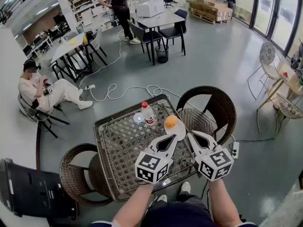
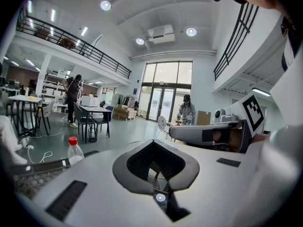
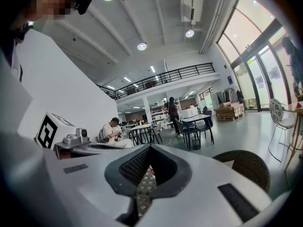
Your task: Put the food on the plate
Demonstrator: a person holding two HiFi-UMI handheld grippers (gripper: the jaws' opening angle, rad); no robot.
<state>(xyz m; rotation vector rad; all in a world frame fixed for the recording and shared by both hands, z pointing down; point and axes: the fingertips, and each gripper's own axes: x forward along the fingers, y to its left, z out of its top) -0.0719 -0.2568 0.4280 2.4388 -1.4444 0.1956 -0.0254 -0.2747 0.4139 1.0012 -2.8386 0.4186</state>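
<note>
Shows the round orange food [image 1: 171, 121] already lying on the white plate [image 1: 182, 132], at the right edge of the lattice-topped table [image 1: 118, 145], centre of the head view. Places the left gripper [image 1: 170, 139] just below the plate's near rim, jaws closed together on nothing, tips aimed up-frame at the food; contact with the rim impossible to tell. Sets the right gripper [image 1: 191, 135] at the plate's lower right, likewise closed and empty, angled inward toward its partner. Reads as a finished placement, judging by the food's seat on the plate and both tools free of any load. Holds both grippers low and nearly level, probably to stay clear of the plate and avoid nudging it off the table edge. Includes a clear bottle [image 1: 147, 113] with a red cap, upright at the plate's upper left and apart from it, likely no part of the task, plus a wicker chair [image 1: 214, 109] just beyond the plate at right.
</note>
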